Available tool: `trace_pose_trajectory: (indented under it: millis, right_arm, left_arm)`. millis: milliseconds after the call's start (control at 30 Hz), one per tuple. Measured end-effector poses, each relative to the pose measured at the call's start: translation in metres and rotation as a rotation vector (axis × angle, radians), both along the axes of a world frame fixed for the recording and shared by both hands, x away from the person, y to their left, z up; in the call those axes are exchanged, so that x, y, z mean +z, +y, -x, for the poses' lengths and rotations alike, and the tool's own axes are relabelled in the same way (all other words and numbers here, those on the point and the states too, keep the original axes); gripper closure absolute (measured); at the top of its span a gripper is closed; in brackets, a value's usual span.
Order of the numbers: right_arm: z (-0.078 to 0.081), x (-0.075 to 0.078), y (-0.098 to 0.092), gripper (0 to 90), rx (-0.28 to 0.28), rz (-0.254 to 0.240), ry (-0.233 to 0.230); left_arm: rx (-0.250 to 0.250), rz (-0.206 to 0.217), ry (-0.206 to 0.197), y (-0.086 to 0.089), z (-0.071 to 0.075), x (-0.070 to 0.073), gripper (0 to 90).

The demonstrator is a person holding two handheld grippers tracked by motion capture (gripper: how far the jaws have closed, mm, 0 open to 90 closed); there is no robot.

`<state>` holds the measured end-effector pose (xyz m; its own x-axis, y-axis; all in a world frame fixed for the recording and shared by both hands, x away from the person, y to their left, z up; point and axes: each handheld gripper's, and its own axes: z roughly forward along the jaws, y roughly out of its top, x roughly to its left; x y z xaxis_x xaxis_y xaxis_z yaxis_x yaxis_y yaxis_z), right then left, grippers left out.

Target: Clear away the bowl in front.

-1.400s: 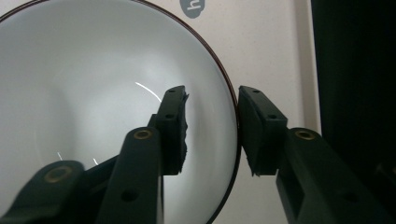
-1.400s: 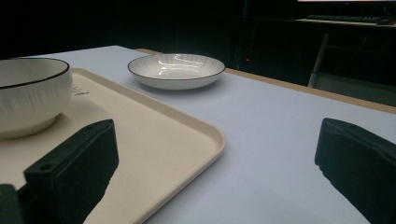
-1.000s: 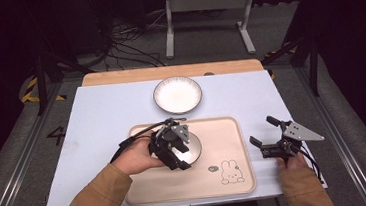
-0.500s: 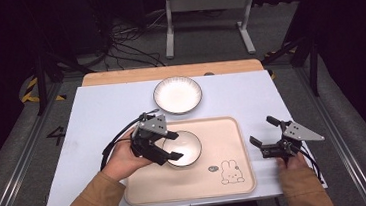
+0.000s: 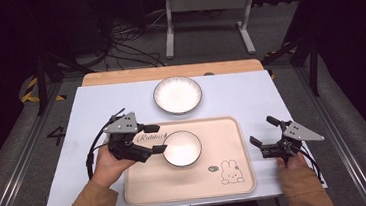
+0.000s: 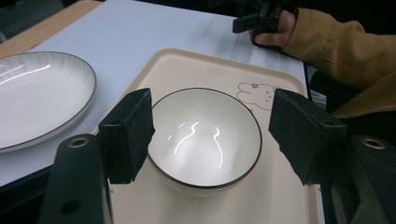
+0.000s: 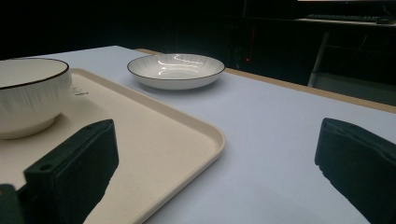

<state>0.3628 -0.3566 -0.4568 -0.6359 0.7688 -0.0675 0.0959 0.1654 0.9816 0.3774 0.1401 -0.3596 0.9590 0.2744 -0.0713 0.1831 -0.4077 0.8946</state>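
Observation:
A white bowl (image 5: 181,148) with a dark rim stands upright on the left half of a beige tray (image 5: 228,179). My left gripper (image 5: 155,138) is open just left of the bowl, jaws pointing at it. In the left gripper view its pads (image 6: 128,133) stand on either side of the bowl (image 6: 205,135), short of its rim and not touching it. My right gripper (image 5: 263,131) is open off the tray's right edge, low over the table, with nothing between its fingers. From the right gripper view the bowl (image 7: 28,98) sits far left on the tray (image 7: 154,135).
A shallow white plate (image 5: 178,95) lies on the pale blue table (image 5: 101,105) beyond the tray's far edge. A rabbit drawing (image 5: 229,171) marks the tray's near right corner. A wooden strip (image 5: 118,77) runs along the table's far edge.
My left gripper has pulled back to the left, off the bowl, which now stands free on the tray. The right gripper has stayed put.

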Motion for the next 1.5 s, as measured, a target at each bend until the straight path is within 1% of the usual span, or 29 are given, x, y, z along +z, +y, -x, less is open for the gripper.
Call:
trace_pose_trajectory:
  millis: [100,200,267,333,367,467,533,600,633,667,700,733,833,867,900,967,1100,1267,1300,1367,1467,1500]
  right_arm:
    - [0.000,0.000,0.000,0.3,0.000,0.000,0.000]
    - [0.000,0.000,0.000,0.3,0.000,0.000,0.000]
    - [0.000,0.000,0.000,0.3,0.000,0.000,0.000]
    - [0.000,0.000,0.000,0.3,-0.001,-0.001,0.001]
    - [0.000,0.000,0.000,0.3,0.000,0.000,0.000]
    - [0.000,0.000,0.000,0.3,-0.002,-0.002,0.001]
    - [0.000,0.000,0.000,0.3,-0.001,-0.001,0.001]
    - [0.000,0.000,0.000,0.3,-0.002,-0.002,0.001]
    - [0.000,0.000,0.000,0.3,0.000,-0.002,-0.001]
    - [0.000,0.000,0.000,0.3,0.000,-0.002,-0.001]
    - [0.000,0.000,0.000,0.3,-0.001,-0.001,-0.001]
    - [0.000,0.000,0.000,0.3,-0.001,-0.001,0.000]
    - [0.000,0.000,0.000,0.3,-0.001,-0.001,-0.001]
    - [0.000,0.000,0.000,0.3,-0.001,-0.001,-0.001]
    - [0.000,0.000,0.000,0.3,-0.002,-0.002,0.001]
    - [0.000,0.000,0.000,0.3,0.000,-0.003,-0.001]
    - [0.000,0.000,0.000,0.3,-0.001,-0.003,0.001]
    - [0.000,0.000,0.000,0.3,-0.001,-0.004,0.001]
    - [0.000,0.000,0.000,0.3,-0.001,-0.003,0.001]
    - [0.000,0.000,0.000,0.3,-0.001,-0.002,0.000]
    - [0.000,0.000,0.000,0.3,-0.001,-0.004,0.001]
    - [0.000,0.000,0.000,0.3,-0.001,-0.001,-0.001]
  left_arm:
    - [0.029,0.036,-0.008,0.008,0.001,-0.003,30.6]
    - [0.045,0.065,-0.019,0.013,0.003,-0.007,29.4]
    - [0.060,0.077,-0.038,0.017,0.003,-0.009,27.3]
    - [0.077,0.087,-0.042,0.020,0.004,-0.011,23.6]
    - [0.083,0.102,-0.045,0.022,0.004,-0.013,22.0]
    - [0.092,0.127,-0.031,0.028,0.004,-0.016,22.6]
    - [0.103,0.150,-0.033,0.032,0.005,-0.018,20.6]
    - [0.114,0.170,-0.049,0.035,0.005,-0.020,16.6]
    - [0.119,0.195,-0.048,0.038,0.006,-0.021,13.7]
    - [0.116,0.205,-0.058,0.039,0.006,-0.022,13.2]
    - [0.117,0.223,-0.059,0.042,0.007,-0.023,13.1]
    - [0.121,0.232,-0.062,0.043,0.007,-0.024,12.6]
    - [0.137,0.236,-0.072,0.047,0.008,-0.028,10.7]
    - [0.144,0.238,-0.066,0.048,0.009,-0.030,10.2]
    - [0.152,0.236,-0.077,0.050,0.009,-0.031,9.5]
    - [0.163,0.241,-0.077,0.053,0.010,-0.034,8.7]
    - [0.183,0.243,-0.093,0.060,0.013,-0.038,7.9]
    - [0.200,0.244,-0.093,0.067,0.015,-0.043,7.2]
    - [0.207,0.246,-0.087,0.070,0.015,-0.044,7.2]
    - [0.225,0.237,-0.087,0.075,0.017,-0.048,7.2]
    - [0.243,0.232,-0.075,0.081,0.018,-0.053,7.2]
    - [0.255,0.230,-0.065,0.084,0.018,-0.057,7.2]
